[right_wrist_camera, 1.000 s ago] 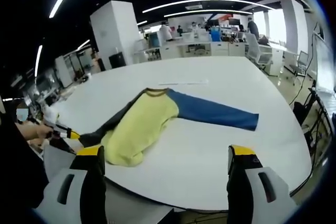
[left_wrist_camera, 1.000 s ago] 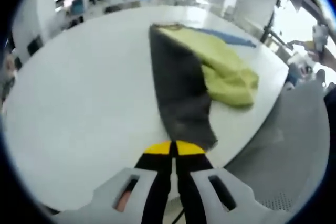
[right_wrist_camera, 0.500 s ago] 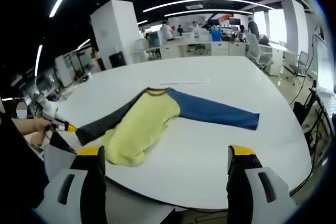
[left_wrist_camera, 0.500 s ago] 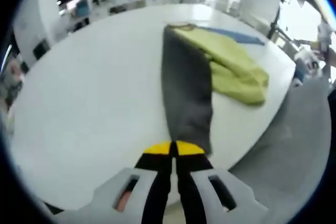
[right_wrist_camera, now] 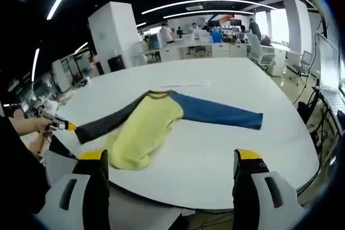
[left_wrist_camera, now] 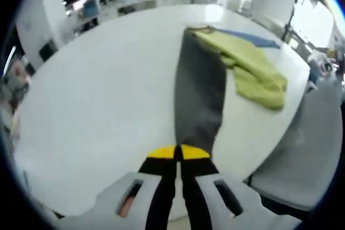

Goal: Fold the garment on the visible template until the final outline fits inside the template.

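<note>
One garment (right_wrist_camera: 145, 127), yellow-bodied, on white table (right_wrist_camera: 226, 154): left gripper (left_wrist_camera: 179, 153) clenched grey sleeve (left_wrist_camera: 199, 95), stretching it flat for folding; right gripper (right_wrist_camera: 170, 160) gaped, idle.

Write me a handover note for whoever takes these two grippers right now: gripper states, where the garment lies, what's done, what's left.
Left gripper: shut on the cuff of the dark grey sleeve, holding it stretched straight out from the shirt.
Right gripper: open, holding nothing, held off the near edge of the white table.
Garment: long-sleeved shirt on the table; yellow body rumpled and bunched, blue sleeve lying flat, stretched out to the other side.
Done: grey sleeve pulled out straight. No fold made yet.
Left: smooth the body, fold both sleeves in, fold the body. I can't make out a template outline on the table.
</note>
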